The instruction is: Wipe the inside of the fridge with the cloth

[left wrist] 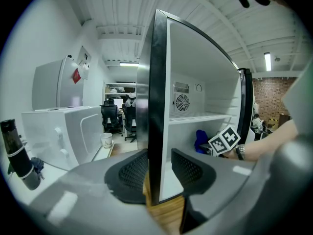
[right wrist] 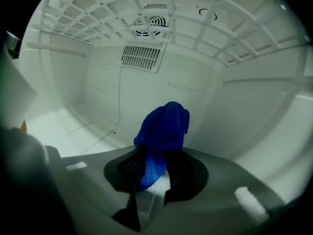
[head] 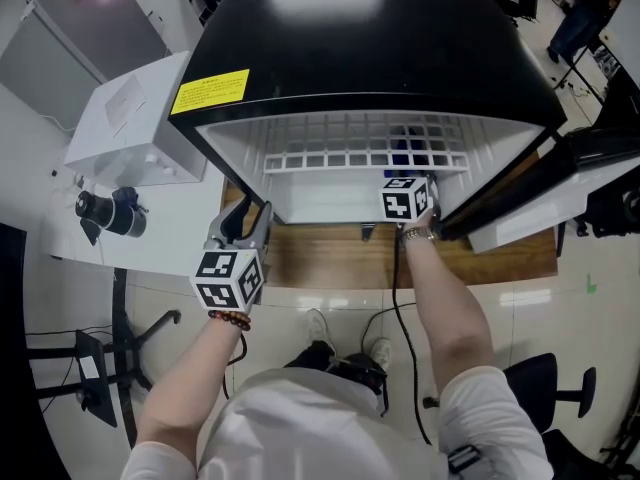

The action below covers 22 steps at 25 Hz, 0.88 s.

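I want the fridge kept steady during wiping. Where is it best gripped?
Probably on the front edge of the fridge's left side wall, coming from the front with one jaw outside and one inside. That thin upright panel fits between the jaws, as the left hand-held gripper grips it now, clear of the cloth.

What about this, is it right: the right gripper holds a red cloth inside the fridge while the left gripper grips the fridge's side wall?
Not quite: the cloth is blue, not red, as the right gripper view shows. The rest stands: the right gripper holds it inside the fridge, and the left gripper grips the side wall.
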### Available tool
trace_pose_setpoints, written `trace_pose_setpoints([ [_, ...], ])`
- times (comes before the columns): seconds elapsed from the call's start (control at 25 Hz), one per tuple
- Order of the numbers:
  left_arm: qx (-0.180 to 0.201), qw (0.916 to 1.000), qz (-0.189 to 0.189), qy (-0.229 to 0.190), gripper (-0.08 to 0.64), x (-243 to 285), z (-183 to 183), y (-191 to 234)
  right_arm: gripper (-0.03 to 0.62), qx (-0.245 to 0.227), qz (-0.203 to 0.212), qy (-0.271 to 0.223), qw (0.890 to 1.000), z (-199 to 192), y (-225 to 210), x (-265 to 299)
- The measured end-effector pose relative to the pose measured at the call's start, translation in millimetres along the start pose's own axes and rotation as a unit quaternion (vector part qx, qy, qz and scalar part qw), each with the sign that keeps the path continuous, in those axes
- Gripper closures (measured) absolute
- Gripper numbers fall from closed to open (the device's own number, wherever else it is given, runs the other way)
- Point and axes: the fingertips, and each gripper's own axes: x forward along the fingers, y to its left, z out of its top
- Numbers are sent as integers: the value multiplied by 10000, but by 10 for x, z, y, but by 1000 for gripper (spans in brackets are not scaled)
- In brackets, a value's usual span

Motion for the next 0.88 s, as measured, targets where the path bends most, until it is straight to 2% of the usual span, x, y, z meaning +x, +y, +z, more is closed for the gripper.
trace_pose_setpoints([
  [0.16,-10,10000,-11,-7,417,-2,0,-1,486,47,-61,-12,10000,5,-50,-36],
  [0.36,-40,10000,-38,-36,417,-3,6,-1,486,111,95,-400,9991,241,130,-224],
  [0.68,-83,9999,-104,-57,417,-9,6,-10,488,194,1155,-1069,9873,693,1218,-659],
  [0.88,-87,9998,-137,-61,419,-17,0,-18,486,209,1720,-1137,9783,798,1871,-818],
])
